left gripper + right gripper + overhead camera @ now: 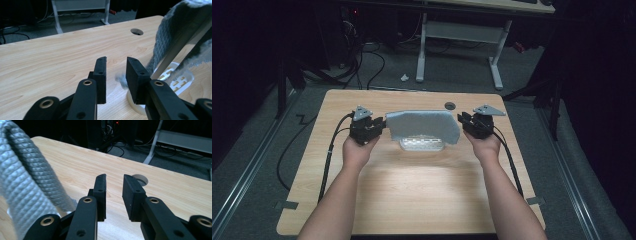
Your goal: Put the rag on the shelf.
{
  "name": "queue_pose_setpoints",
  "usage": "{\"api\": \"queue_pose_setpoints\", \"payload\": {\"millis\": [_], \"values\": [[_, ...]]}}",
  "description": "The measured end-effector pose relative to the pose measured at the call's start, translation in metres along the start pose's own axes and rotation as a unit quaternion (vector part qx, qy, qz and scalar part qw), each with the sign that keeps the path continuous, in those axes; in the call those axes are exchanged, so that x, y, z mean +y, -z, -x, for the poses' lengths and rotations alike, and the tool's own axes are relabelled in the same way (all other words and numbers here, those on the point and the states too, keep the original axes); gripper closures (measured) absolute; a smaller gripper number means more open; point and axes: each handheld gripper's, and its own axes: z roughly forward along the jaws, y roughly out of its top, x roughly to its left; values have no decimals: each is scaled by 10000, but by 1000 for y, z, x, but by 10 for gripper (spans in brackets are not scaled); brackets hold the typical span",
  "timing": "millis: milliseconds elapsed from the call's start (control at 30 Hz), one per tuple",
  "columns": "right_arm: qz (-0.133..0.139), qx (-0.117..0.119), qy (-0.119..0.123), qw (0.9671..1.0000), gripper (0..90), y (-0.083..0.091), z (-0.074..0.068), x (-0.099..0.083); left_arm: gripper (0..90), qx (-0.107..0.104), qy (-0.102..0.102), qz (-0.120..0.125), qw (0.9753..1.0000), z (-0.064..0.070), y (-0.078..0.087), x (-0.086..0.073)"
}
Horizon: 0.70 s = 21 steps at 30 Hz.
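Light wood-grain surface (412, 190) sat in a dark room, grey carpeted floor (452, 75) all round. A white-legged desk frame (459, 37) stood at 12 o'clock, black cables (362, 60) trailing at 11. A round cable hole (450, 105) sat near the far edge.

Grey waffle-textured cloth (422, 125) lay draped over a white slotted tray (422, 145) at centre, slightly toward 12. Left gripper (382, 127) sat at 9 o'clock of the cloth, just beside its edge; fingers (100, 75) parted a moderate gap, holding nothing. Right gripper (462, 120) sat at 3 o'clock, just beside the cloth; fingers (100, 195) likewise apart and empty.
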Motion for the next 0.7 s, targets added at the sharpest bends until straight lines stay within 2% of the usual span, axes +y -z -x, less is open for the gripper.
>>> {"api": "queue_pose_setpoints", "payload": {"millis": [33,67,100,133,200,367,533,700], "values": [[-3,0,26,10000,742,0,-1,0,683,36,55,61,10000,-1,0,1],[0,0,38,10000,742,0,-1,0,670,28,206,117,9997,-4,0,1],[5,9,34,10000,742,0,-1,0,665,-54,439,209,9988,-8,1,2],[9,20,42,10000,742,1,-1,0,665,-66,504,248,9984,-10,2,3],[13,21,56,10000,742,1,-1,0,663,42,510,388,9979,-12,6,6],[-10,-9,36,10000,741,2,1,-1,619,234,514,421,9975,-17,12,9],[-48,-27,55,10000,739,1,0,-5,572,326,637,542,9960,-21,16,10],[-74,-39,59,9999,734,2,0,-5,549,503,478,481,9964,-24,20,10]]}}
